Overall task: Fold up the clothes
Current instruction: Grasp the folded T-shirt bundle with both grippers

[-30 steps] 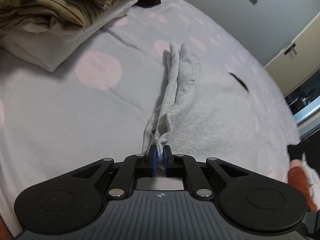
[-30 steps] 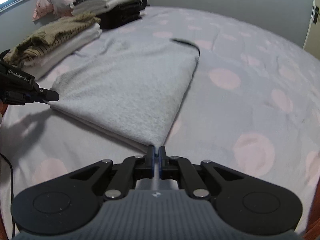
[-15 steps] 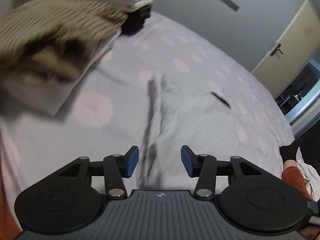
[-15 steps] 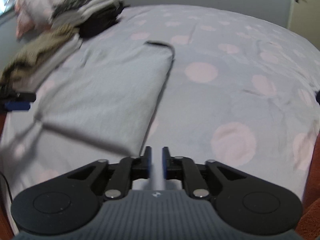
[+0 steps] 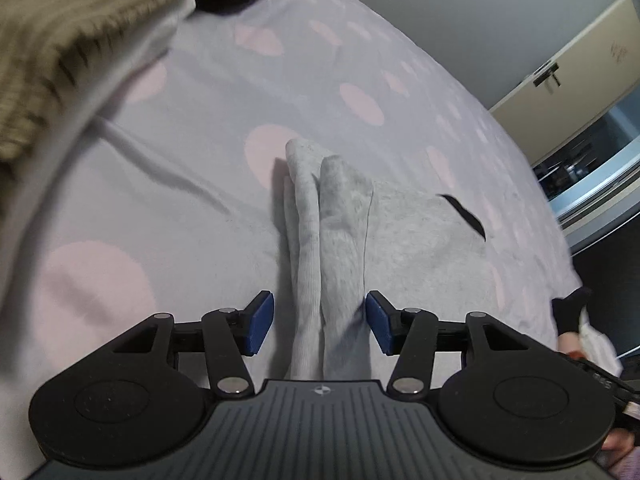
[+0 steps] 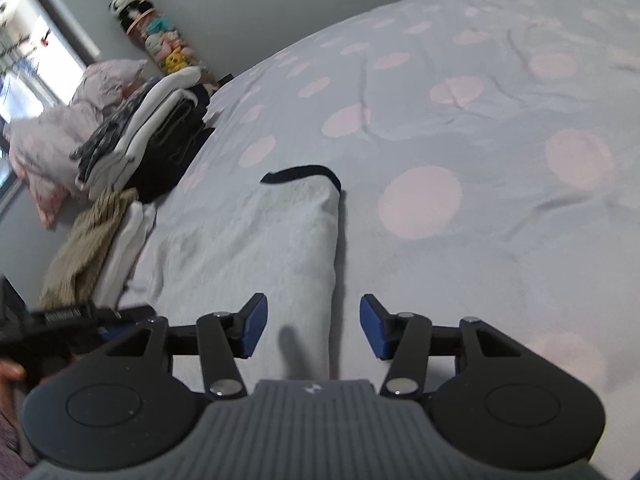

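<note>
Grey garment [image 5: 344, 240] flat (both grippers unclenched)

The striped garment [image 5: 60, 40] is blurred and cut off by the edge.

Left gripper [image 6: 60, 316] side label: white lettering on the black body, seen at the left edge of the right wrist view; too blurred to read.
Left gripper [image 5: 319, 322] housing: small round emblem at the middle of the ribbed front edge, no letters.
Right gripper [image 6: 312, 326] housing: the same small round emblem, no letters.
Other readable text: none.
</note>
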Available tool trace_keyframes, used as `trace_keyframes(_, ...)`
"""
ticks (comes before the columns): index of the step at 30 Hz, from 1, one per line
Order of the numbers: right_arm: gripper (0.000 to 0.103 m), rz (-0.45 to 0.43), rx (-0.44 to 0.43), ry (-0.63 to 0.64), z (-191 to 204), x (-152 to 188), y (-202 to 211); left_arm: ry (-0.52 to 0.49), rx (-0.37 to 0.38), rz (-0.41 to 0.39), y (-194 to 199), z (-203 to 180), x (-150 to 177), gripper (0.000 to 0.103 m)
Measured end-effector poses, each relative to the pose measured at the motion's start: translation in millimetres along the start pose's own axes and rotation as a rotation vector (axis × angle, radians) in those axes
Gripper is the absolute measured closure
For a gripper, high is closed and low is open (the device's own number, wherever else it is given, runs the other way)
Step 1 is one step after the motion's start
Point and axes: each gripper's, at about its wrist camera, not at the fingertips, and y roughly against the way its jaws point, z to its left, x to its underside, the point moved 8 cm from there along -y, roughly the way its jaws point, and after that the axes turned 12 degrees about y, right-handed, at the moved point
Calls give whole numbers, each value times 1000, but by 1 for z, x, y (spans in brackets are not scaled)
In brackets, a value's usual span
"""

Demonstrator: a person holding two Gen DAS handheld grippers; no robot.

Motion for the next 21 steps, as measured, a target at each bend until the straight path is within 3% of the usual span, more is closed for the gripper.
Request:
trace_keyframes(6, 48, 19, -34, -65, -11, -15, -43, 35, 78, 25, -23, 0, -17, 44)
trace_keyframes(13, 50, -2, -84, -92, -16, -36, -77, 26, 91, 6, -42, -7, -36, 56)
trace_keyframes(19, 82, -16, -80, -73, -17, -48, -95, -1, 49, -42, -45, -13, -39, 75)
trace_keyframes(21, 86, -28, -73, -52, -14, -50, -94, -53, 11, -75, -42, -22, -36, 83)
